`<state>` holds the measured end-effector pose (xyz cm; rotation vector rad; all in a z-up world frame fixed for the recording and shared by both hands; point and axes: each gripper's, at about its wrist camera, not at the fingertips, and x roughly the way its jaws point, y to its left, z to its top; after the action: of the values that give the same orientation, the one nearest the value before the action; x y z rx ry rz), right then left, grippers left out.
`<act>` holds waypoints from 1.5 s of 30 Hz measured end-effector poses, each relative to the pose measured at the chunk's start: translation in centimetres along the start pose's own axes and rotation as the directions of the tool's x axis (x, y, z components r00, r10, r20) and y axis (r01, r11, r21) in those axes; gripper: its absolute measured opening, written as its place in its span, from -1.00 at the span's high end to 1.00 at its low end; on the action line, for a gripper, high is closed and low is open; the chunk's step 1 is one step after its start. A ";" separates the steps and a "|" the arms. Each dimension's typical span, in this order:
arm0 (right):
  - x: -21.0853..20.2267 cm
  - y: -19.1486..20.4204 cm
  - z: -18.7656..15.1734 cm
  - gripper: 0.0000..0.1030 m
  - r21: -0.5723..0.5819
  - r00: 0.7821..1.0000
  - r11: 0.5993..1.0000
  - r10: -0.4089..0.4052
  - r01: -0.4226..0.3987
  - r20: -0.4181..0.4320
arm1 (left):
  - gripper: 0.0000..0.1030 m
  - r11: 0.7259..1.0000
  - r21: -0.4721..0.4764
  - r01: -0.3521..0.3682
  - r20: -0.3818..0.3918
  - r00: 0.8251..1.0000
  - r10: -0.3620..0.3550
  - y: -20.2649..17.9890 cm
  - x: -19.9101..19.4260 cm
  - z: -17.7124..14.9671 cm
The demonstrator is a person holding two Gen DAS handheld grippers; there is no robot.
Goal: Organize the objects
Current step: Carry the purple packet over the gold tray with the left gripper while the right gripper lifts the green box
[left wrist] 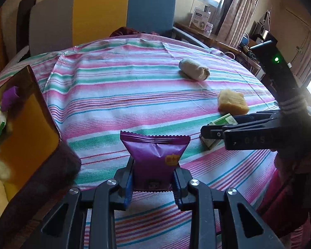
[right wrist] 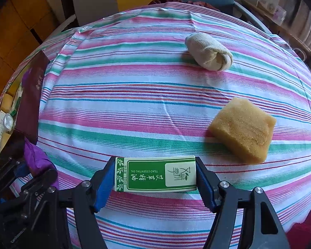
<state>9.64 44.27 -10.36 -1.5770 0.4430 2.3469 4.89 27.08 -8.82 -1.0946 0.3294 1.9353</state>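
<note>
Left wrist: striped tablecloth, tricolour chair behind.

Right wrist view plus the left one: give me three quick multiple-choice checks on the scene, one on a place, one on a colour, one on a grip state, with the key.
1. Where does the yellow sponge lie relative to the rolled white sock?
A. Nearer the camera, on the striped cloth
B. Inside the box
C. On top of the sock

2. What colour is the snack packet in the left gripper?
A. Green
B. Purple
C. Orange

3. What is the state of the right gripper?
A. Empty and wide open
B. Clamped on the sponge
C. Shut on the green essential oil box

Key: 1 A, the sponge sits below the sock in the right wrist view, apart from it. 2 B, the wrapper between the pads is purple. 3 C, both blue pads press the box's ends.
</note>
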 end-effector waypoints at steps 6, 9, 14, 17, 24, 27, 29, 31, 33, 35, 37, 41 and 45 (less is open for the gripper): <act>0.1 0.2 0.1 -0.39 0.000 1.000 1.000 -0.001 0.001 0.001 | 0.41 1.000 -0.006 -0.008 0.050 0.999 0.009 0.1 -1.8 0.4; 0.1 0.2 0.1 -0.39 -0.001 1.000 1.000 -0.002 0.002 0.001 | 0.41 1.000 -0.012 -0.015 0.083 0.996 0.016 0.2 -3.0 0.7; 0.2 0.3 0.3 -0.39 -0.005 1.000 1.000 -0.006 0.006 0.003 | 0.41 0.999 -0.032 -0.023 0.117 0.993 0.027 1.2 -4.8 1.1; 0.2 0.3 0.2 -0.39 -0.009 1.000 1.000 -0.010 0.010 0.005 | 0.41 0.998 -0.058 -0.027 0.117 0.993 0.034 2.1 -5.2 1.0; 0.3 0.7 0.3 -0.38 -0.017 1.000 1.000 -0.015 0.015 0.009 | 0.41 0.987 -0.148 -0.056 0.118 0.990 0.074 5.1 -6.1 0.7; 0.3 0.7 0.3 -0.38 -0.021 1.000 1.000 -0.014 0.015 0.009 | 0.41 0.980 -0.183 -0.075 0.126 0.987 0.099 6.4 -6.8 0.5; 0.2 0.7 0.2 -0.38 -0.023 1.000 1.000 -0.016 0.016 0.010 | 0.41 0.972 -0.223 -0.076 0.139 0.984 0.109 7.9 -7.8 0.6; 0.1 0.6 0.1 -0.38 -0.024 1.000 1.000 -0.016 0.016 0.011 | 0.41 0.959 -0.276 -0.068 0.155 0.981 0.115 9.6 -8.9 0.8; 0.1 0.6 0.1 -0.38 -0.025 1.000 1.000 -0.015 0.016 0.011 | 0.41 0.943 -0.325 -0.077 0.169 0.976 0.138 11.5 -9.9 0.8; 0.0 0.7 0.0 -0.38 -0.028 1.000 1.000 -0.015 0.015 0.012 | 0.41 0.916 -0.395 -0.068 0.170 0.975 0.146 14.1 -10.6 0.5; 0.0 0.7 0.0 -0.38 -0.031 1.000 0.999 -0.017 0.017 0.012 | 0.41 0.883 -0.468 -0.044 0.157 0.979 0.132 16.7 -10.8 0.1; -0.1 0.7 -0.2 -0.38 -0.031 1.000 0.999 -0.018 0.018 0.013 | 0.41 0.810 -0.587 -0.008 0.122 0.988 0.097 21.2 -10.2 -1.0; -0.1 0.7 -0.2 -0.38 -0.030 1.000 0.999 -0.018 0.018 0.013 | 0.41 0.806 -0.590 -0.050 0.085 0.989 0.124 22.6 -9.0 -0.8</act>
<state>9.62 43.57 -10.24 -1.5722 0.3913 2.3589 -10.25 8.26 -6.06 -1.3563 -0.3268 2.2449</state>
